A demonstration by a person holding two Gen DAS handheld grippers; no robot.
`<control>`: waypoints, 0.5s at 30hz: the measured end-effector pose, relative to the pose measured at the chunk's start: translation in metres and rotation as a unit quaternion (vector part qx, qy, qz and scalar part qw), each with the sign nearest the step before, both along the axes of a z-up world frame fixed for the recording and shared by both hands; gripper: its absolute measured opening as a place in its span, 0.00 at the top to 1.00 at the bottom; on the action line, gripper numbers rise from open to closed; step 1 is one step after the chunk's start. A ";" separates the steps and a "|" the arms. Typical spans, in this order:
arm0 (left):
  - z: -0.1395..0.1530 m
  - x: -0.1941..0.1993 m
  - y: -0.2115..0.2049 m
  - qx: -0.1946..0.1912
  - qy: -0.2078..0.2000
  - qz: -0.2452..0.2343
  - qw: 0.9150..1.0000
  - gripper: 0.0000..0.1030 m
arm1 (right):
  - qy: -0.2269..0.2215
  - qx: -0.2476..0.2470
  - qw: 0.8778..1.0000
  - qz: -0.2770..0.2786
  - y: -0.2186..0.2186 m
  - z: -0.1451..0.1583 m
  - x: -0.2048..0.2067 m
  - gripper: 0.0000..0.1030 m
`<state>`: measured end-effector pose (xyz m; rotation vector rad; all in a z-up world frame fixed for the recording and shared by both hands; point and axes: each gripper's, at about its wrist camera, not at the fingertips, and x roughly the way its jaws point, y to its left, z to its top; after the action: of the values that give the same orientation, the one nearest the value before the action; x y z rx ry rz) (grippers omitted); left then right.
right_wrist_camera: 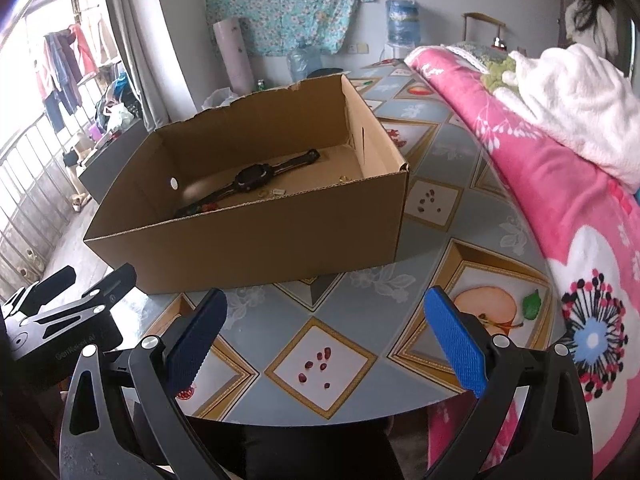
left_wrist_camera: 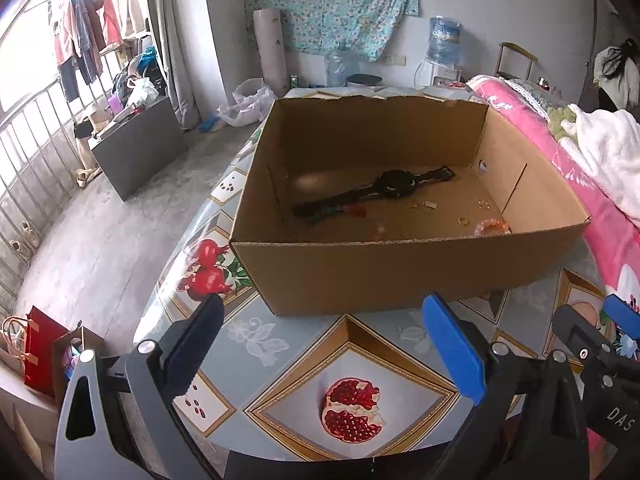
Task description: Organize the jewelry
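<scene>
Blue-padded fingers of the left gripper (left_wrist_camera: 320,344) stand spread wide with nothing between them, hovering low over the near part of the round table with the glossy fruit-print cloth (left_wrist_camera: 352,364). At the right edge of that view the right gripper (right_wrist_camera: 326,338) shows just beside it, and its own camera shows its jaws equally parted and empty, above a printed square of pomegranate seeds. Both tools seem held back at the near edge, probably a resting pose that keeps the box in full sight of both cameras.

Beyond the fingers, in the middle of the table, sits the open brown cardboard box (left_wrist_camera: 400,276), its near wall facing the grippers. All the jewelry visible lies on its floor, well apart from either tool. A black wristwatch with a long strap (left_wrist_camera: 394,186) stretches across the far part of the floor. Nearer and to the right are a few small gold pieces (left_wrist_camera: 424,204), a gold ring (left_wrist_camera: 463,221), and a pale orange beaded bracelet (left_wrist_camera: 492,227) tucked against the near wall in the right corner. No loose jewelry shows on the cloth outside the box, so the sorting looks largely done.

To the right, a pink flowered quilt (right_wrist_camera: 540,168) is heaped along the table's edge.
</scene>
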<state>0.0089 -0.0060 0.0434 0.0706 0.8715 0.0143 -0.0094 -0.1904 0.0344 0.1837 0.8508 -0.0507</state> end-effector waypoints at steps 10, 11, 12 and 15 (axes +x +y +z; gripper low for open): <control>-0.003 0.008 -0.008 0.010 0.008 -0.006 1.000 0.05 | 0.006 0.002 1.000 0.004 -0.003 -0.003 0.007 0.08; -0.004 0.009 -0.009 0.012 0.011 -0.005 1.000 0.05 | 0.007 0.003 1.000 0.003 -0.004 -0.004 0.008 0.08; -0.004 0.010 -0.009 0.013 0.012 -0.004 1.000 0.05 | 0.009 0.004 1.000 0.003 -0.005 -0.004 0.009 0.08; -0.006 0.010 -0.007 0.017 0.017 0.000 1.000 0.05 | 0.011 0.007 1.000 0.002 -0.007 -0.006 0.010 0.08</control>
<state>0.0188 -0.0132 0.0376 0.1035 0.9048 0.0276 0.0002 -0.1977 0.0286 0.1960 0.8746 -0.0433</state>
